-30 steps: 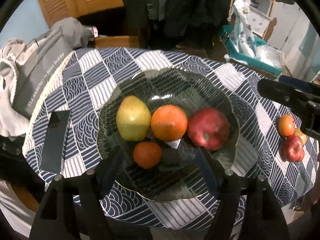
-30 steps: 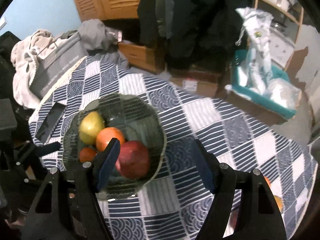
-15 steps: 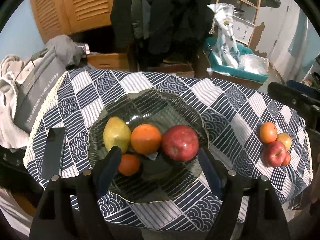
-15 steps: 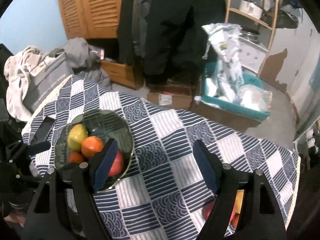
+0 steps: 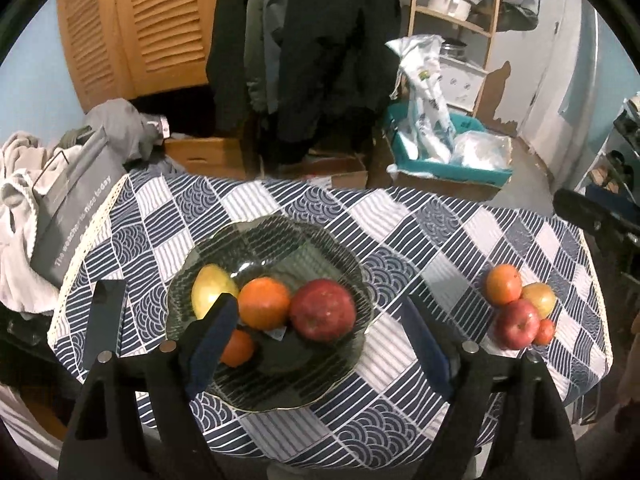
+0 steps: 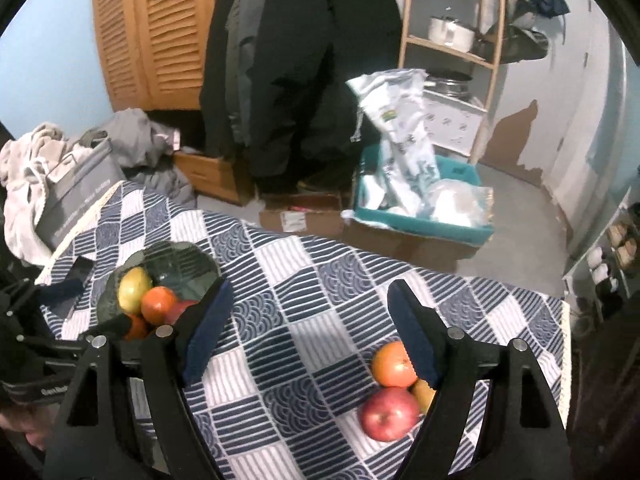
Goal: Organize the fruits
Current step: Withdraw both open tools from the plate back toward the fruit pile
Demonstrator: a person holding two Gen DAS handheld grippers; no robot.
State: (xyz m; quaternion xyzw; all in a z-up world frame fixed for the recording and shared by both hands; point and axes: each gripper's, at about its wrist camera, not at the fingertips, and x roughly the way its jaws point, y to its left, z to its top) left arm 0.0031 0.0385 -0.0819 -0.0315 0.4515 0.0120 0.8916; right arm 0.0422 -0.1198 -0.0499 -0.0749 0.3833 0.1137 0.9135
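Both tongs have pulled up and back since a second ago. We see left tongs [image 5: 320,336] opening, nothing gripped, above the glass bowl [image 5: 280,236] holding four fruits. Right tongs [image 6: 308,328] opening too, empty. Loose fruit pile [image 6: 390,412] sits on the tabletop [image 6: 304,280], well apart from bowl.

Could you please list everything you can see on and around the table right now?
glass plate: 1, dark, table's left.
plate fruit: 4; red apple, two oranges, yellow-green fruit.
loose fruit: 4; red, orange, yellow, right on cloth.
tablecloth: 1, navy-white.
phone: 1, dark, left of plate.
grey bag: 1, left.
teal crate: 1, floor.
coats: dark, hanging.
left gripper: black, empty, opening.
right gripper: black, empty, opening.
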